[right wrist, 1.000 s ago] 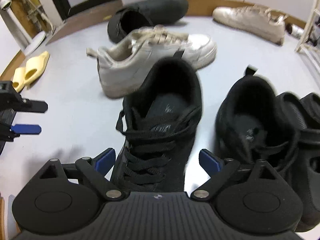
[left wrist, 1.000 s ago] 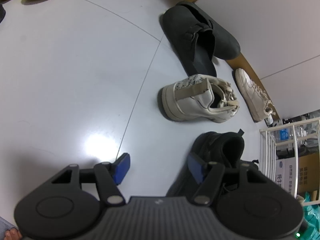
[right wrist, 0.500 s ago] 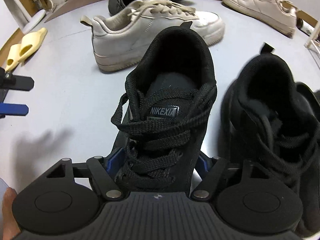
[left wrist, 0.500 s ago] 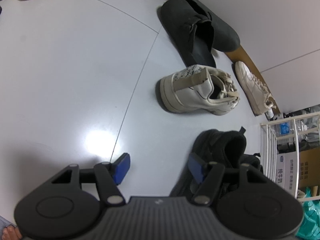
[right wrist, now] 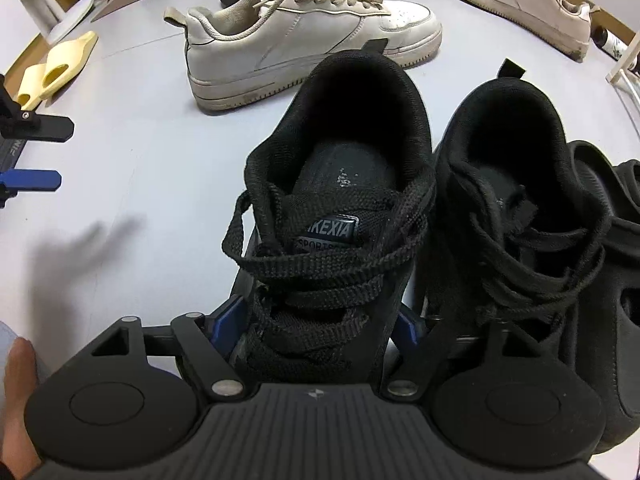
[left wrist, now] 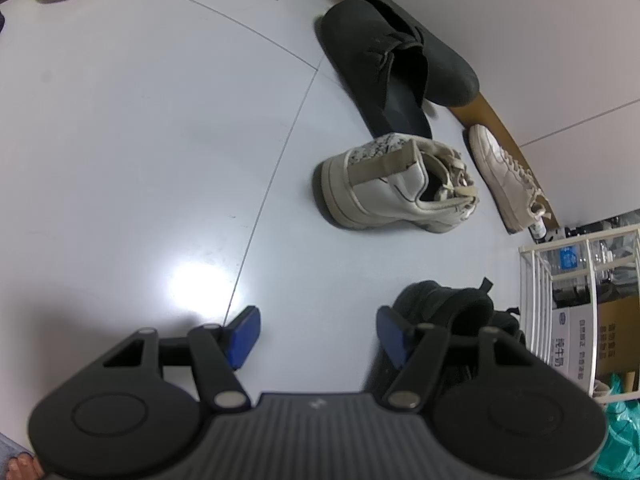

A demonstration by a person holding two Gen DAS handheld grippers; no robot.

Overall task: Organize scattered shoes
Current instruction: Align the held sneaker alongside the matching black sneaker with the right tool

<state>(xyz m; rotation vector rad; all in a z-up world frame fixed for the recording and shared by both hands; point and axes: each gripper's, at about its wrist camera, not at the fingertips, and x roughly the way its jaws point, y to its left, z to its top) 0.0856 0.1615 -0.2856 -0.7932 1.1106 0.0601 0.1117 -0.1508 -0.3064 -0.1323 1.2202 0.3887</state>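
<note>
Shoes, scattered on a pale grey floor point(left wrist: 160, 140); landmark for all places: the black lace-up sneaker point(right wrist: 336, 216).

1. Right gripper point(right wrist: 316, 320): jaws astride the black lace-up sneaker at its laced forepart, blue pads at either flank. Jaws are easing open; whether the pads press the shoe cannot be told. Tongue label reads "IKEXIA" in part, with "SPORTS" beneath.
2. Second black sneaker point(right wrist: 508, 184): just beside the landmark on its right, side by side, heels pointing the same way, pull tab at the heel.
3. Black strapped shoe point(right wrist: 616, 280): right of the second sneaker, touching it; partly out of view.
4. White sneaker point(right wrist: 304, 32): beyond the landmark's heel, lying crosswise, laces loose, sole soiled.
5. Second white sneaker point(right wrist: 524, 0): further beyond, to the right, near the brown skirting, apart from its mate.
6. Dark grey shoes point(left wrist: 392, 56): beyond the white sneaker, by the skirting.
7. Yellow slippers point(right wrist: 56, 68): well to the left of the landmark, a pair together.
8. Left gripper point(left wrist: 318, 336): jaws parted, empty, over bare floor left of the landmark.
9. White wire rack point(left wrist: 536, 300): right of the black shoes; a carton in it bears blue print, unreadable.
</note>
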